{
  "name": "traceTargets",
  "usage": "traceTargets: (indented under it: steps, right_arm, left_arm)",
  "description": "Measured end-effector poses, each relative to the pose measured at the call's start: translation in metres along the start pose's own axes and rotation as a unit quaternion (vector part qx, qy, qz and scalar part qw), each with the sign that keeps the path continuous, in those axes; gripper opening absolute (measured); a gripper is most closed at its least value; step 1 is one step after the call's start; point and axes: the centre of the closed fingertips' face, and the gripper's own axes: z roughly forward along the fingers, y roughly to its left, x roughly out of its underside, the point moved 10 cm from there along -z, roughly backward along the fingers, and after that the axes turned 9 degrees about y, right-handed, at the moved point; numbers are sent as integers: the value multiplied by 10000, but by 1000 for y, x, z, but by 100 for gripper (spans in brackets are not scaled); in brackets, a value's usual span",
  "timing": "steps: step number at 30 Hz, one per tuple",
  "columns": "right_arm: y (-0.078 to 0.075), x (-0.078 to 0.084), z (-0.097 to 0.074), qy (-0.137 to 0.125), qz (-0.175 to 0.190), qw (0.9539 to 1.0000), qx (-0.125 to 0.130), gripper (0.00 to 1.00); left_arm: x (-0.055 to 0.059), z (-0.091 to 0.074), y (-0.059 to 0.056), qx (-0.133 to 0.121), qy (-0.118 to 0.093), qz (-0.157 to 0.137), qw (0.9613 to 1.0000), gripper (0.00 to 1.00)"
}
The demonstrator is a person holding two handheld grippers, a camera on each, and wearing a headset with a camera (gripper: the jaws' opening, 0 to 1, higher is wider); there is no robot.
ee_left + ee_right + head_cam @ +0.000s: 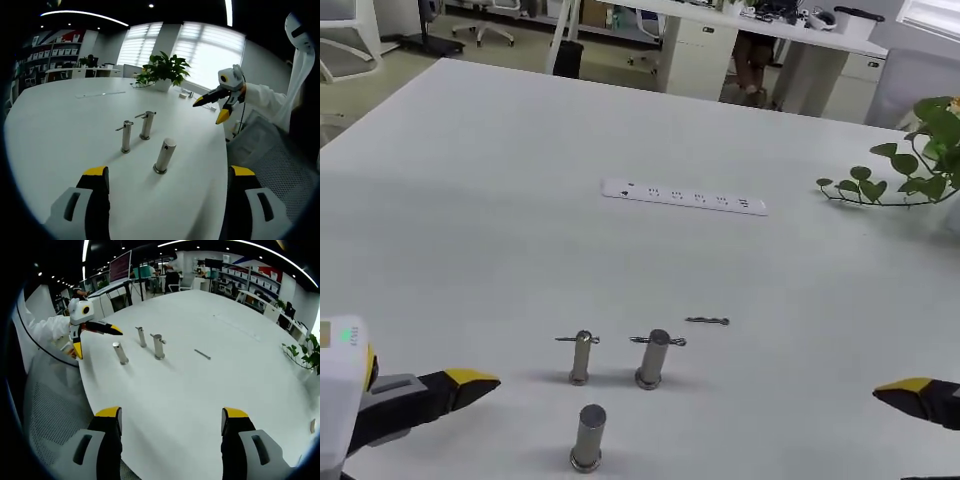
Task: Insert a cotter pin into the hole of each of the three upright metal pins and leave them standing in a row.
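Step 3 of 3 is in hand. A slimmer fitted pin (580, 357) and a thicker fitted pin (653, 358) stand just behind the bare pin (588, 437). The loose cotter pin (707, 321) lies further back and to the right of it. The left gripper (168, 171) and right gripper (171, 412) flank it, both gaping wide and empty. The next move likely calls for a fine pinch on the loose cotter pin.

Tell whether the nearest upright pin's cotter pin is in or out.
Out: nearest upright pin shows a bare top; loose cotter pin lies beyond.
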Motion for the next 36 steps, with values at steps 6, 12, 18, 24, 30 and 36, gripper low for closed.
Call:
traceTargets:
  steps: [6, 12, 18, 24, 30, 36]
  right_arm:
    - [-12, -10, 1, 122, -230, 9996, 71, 76]
    - [-21, -19, 5, 266, -450, 9986, 56, 74]
    - [-31, -29, 10, 367, -634, 9973, 27, 73]
    - [-41, -42, 16, 503, -879, 9948, 33, 71]
    - [-49, -56, 19, 642, -1115, 9917, 56, 70]
    - [-52, -69, 24, 657, -1272, 9897, 40, 68]
  left_arm:
    - [0, -3, -1, -30, 14, 6, 10000, 99]
    - [2, -8, 3, -178, 12, -45, 9998, 99]
    - [5, -10, 4, -215, 57, -63, 9997, 99]
    - [5, -10, 2, -180, 95, -25, 9998, 99]
    - [3, -10, 2, -188, 22, 10, 9998, 98]
    - [3, -17, 4, -364, -14, 32, 9993, 98]
